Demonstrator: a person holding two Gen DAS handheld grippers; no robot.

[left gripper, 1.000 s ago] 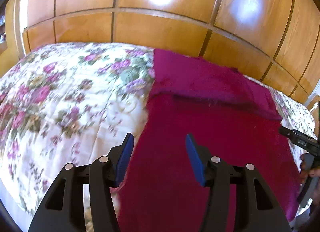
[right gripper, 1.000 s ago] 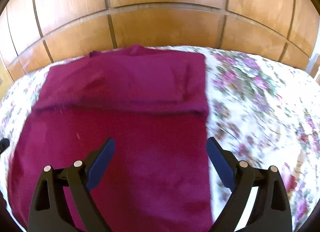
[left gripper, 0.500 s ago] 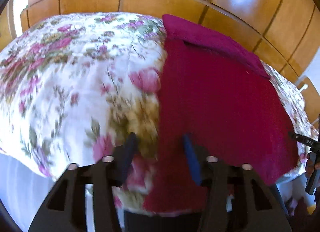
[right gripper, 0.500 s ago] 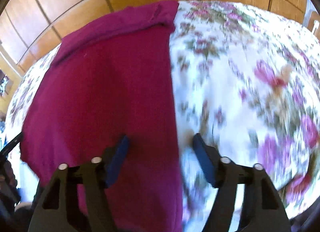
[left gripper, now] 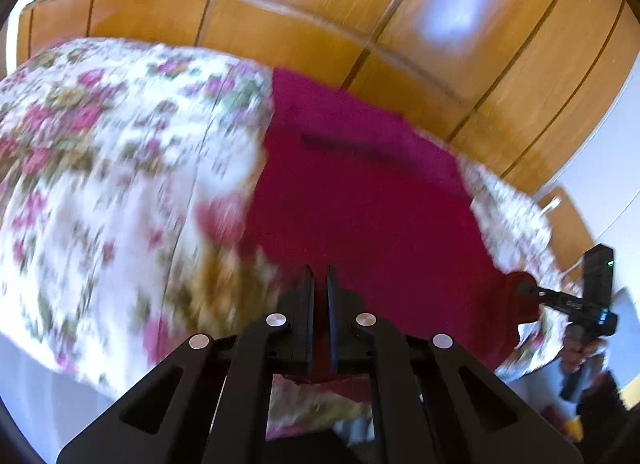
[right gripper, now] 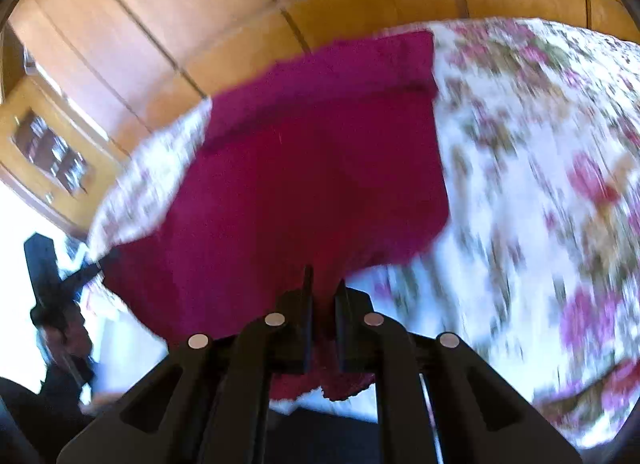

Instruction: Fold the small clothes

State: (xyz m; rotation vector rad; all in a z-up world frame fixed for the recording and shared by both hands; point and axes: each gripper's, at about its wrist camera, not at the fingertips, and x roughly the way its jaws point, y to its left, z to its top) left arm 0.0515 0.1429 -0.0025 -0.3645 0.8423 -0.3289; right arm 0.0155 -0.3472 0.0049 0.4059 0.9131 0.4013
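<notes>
While both wrists tilt down toward the floral bedspread [left gripper: 100,184], we see the left gripper [left gripper: 319,284] and right gripper [right gripper: 323,296] each pinched tight on a near corner of the magenta garment [left gripper: 360,204], which spreads ahead across the bed. A second ago, both sets of jaws stood wide above the cloth.

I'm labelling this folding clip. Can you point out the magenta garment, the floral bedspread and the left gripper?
magenta garment [left gripper: 360,200]: left wrist view, flat middle of the cloth.
floral bedspread [left gripper: 104,168]: left wrist view, bare patterned top.
left gripper [left gripper: 319,276]: left wrist view, between the fingers' tips.
</notes>
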